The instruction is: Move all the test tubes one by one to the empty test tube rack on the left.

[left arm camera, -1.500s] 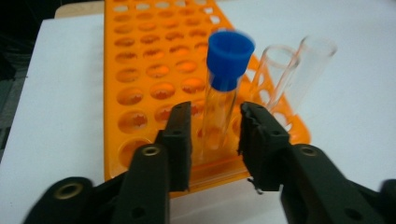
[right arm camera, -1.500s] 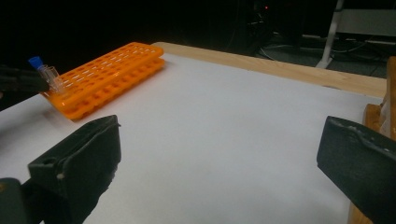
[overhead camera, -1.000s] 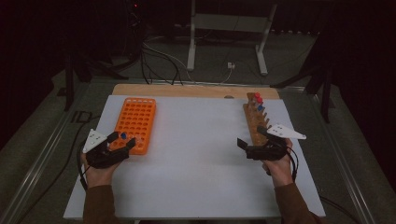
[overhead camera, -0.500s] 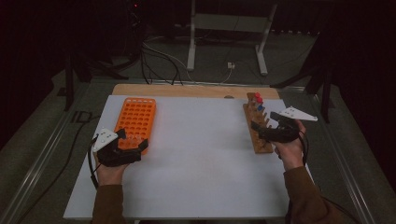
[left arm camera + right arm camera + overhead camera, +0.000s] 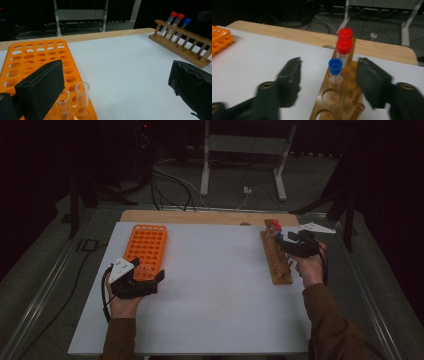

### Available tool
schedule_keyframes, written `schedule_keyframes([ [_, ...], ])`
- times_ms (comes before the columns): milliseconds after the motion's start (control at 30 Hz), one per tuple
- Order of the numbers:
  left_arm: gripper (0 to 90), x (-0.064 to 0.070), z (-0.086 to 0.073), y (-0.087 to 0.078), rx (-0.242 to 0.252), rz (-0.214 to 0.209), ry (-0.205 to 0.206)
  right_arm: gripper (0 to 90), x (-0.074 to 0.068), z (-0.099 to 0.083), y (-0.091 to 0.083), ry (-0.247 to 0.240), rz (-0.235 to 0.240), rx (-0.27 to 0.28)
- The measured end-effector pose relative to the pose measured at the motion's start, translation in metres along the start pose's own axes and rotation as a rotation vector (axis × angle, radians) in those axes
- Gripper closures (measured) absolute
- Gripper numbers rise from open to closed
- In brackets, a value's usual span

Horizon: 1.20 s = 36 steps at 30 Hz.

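A person works two hand-held grippers over a white table (image 5: 215,285), moving capped test tubes from a wooden rack (image 5: 276,254) on the right towards an orange tube rack (image 5: 146,246) on the left. The right gripper (image 5: 329,75) hovers at the far end of the wooden rack with its jaws spread wide and nothing between them, lined up either side of the blue-capped tube (image 5: 335,70), which stands upright in its hole just in front of two red-capped tubes (image 5: 344,47). The left gripper (image 5: 117,82) waits at the near end of the orange rack, jaws wide apart and empty, beside two uncapped clear tubes (image 5: 82,100) already seated in the near holes. To take the blue-capped tube cleanly, the right gripper likely needs to close on the clear body just below the cap (the red neighbour stands close behind, so there is little room to stray), squeeze gently, then lift straight up until the tube clears the hole; tilting early risks jamming it or dragging the rack.
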<state>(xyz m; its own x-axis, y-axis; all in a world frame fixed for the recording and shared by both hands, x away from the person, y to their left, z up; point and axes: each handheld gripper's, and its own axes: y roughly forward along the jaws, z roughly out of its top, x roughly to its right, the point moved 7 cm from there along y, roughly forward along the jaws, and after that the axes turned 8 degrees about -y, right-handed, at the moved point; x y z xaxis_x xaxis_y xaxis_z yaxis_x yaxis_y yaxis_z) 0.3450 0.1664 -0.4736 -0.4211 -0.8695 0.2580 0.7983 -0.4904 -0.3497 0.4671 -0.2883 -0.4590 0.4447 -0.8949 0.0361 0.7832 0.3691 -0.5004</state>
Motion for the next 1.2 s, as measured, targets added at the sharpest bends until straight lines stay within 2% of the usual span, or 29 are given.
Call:
schedule_keyframes([
  [67,1.1,0.000,-0.001,0.000,-0.002,0.000,-0.001,50.1,0.000,-0.002,0.006,-0.020,-0.011,-0.010],
  [333,1.1,0.002,0.000,0.000,0.001,-0.010,-0.008,69.3,0.003,-0.009,0.028,-0.051,-0.077,-0.089],
  [467,1.1,0.001,0.000,0.000,0.001,-0.007,-0.007,75.1,0.004,-0.013,0.034,-0.041,-0.073,-0.110],
  [833,1.1,0.001,-0.001,0.000,-0.001,-0.001,-0.007,76.3,0.005,-0.015,0.040,-0.028,-0.086,-0.127],
  [1200,1.1,-0.001,-0.001,0.000,0.001,0.003,-0.011,77.2,0.007,-0.011,0.034,-0.017,-0.101,-0.098],
])
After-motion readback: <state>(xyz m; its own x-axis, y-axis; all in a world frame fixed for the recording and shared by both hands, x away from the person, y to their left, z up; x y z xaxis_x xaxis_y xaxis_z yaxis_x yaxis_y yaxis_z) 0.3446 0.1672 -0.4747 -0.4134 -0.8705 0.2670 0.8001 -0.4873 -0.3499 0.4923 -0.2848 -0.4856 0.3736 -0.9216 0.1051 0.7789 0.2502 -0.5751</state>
